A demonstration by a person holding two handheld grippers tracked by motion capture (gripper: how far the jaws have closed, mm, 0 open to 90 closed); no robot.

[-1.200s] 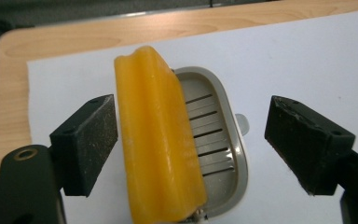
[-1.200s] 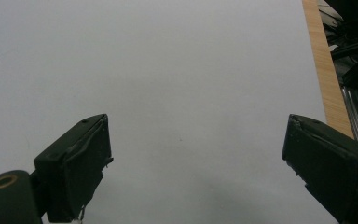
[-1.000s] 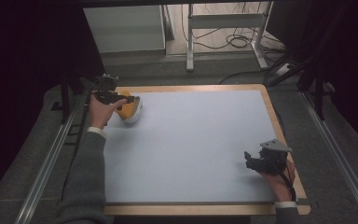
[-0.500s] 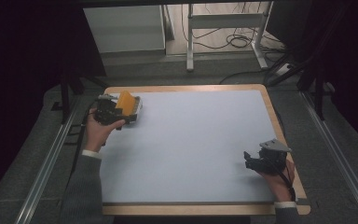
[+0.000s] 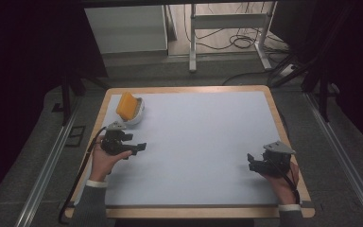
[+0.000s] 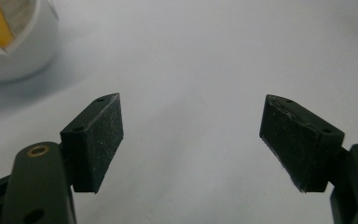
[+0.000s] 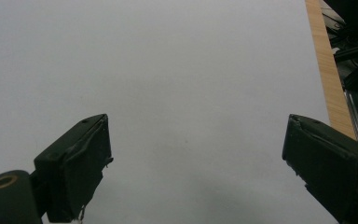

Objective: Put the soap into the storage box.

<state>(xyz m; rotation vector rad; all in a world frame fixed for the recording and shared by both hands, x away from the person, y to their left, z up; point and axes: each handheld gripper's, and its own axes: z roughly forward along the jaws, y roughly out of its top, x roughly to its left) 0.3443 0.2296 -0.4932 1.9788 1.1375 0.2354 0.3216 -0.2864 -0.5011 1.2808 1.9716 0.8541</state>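
The left gripper (image 5: 141, 147) is held low over the desk (image 5: 198, 142) near its left edge, gripped from behind by the left hand (image 5: 103, 163), whose forearm comes in from the near edge in a grey sleeve with a white cuff. Its jaws point toward the middle of the desk and are set wide apart, with nothing between them; in the left gripper view the two black pads (image 6: 98, 140) are seen over bare grey surface. The white bowl (image 5: 133, 116), with a yellow block (image 5: 126, 106) leaning upright in it, stands at the far left corner of the desk, just beyond the left gripper and apart from it. The right gripper (image 5: 251, 161) is held by the right hand (image 5: 280, 182) near the near right corner, close to the right edge, its jaws pointing left across the desk. These jaws are likewise spread wide and hold nothing, as is shown in the right gripper view, where the wooden border of the desk runs along the right side.
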